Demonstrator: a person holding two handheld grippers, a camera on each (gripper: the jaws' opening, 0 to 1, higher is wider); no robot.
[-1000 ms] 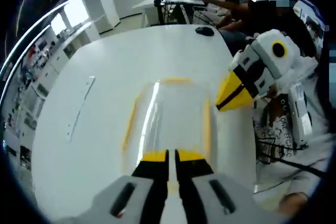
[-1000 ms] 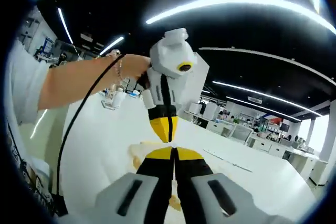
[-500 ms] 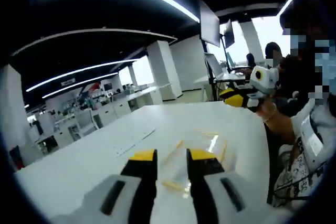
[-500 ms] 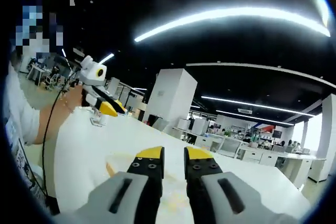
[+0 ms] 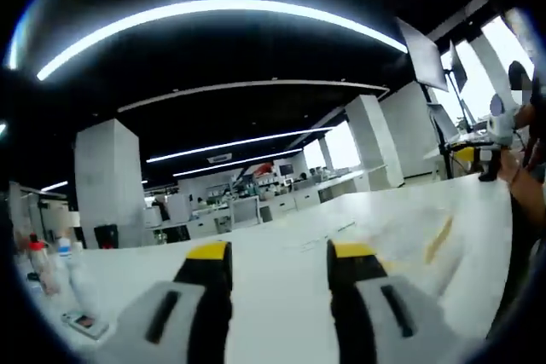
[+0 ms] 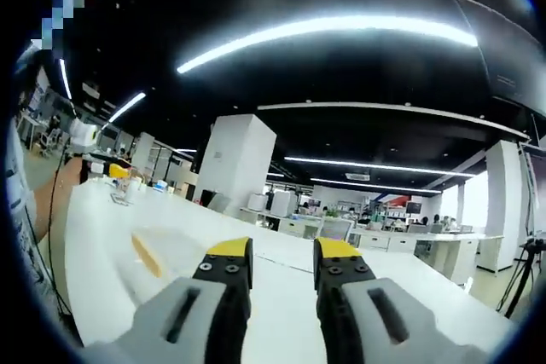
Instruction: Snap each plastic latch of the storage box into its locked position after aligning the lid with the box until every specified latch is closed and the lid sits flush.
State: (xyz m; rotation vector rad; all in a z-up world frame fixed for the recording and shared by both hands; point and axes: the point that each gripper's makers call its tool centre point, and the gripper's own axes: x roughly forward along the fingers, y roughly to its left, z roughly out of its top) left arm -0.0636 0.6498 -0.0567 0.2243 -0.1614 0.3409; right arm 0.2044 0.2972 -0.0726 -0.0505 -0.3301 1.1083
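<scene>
- Left gripper (image 5: 280,263): yellow-tipped jaws parted, holding nothing, now lifted off the lid.
- Right gripper (image 6: 282,259): likewise released, raised level.
- Clear plastic storage box with yellow latches (image 5: 424,243) lies blurred on the white table (image 5: 281,255), untouched; latching looks finished or paused.

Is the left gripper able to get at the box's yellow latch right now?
Probably not yet. The left gripper is open, aimed level across the table, with the yellow latch off to its side.

Bare table (image 5: 281,279) ahead; bottles (image 5: 51,266) far left.
</scene>
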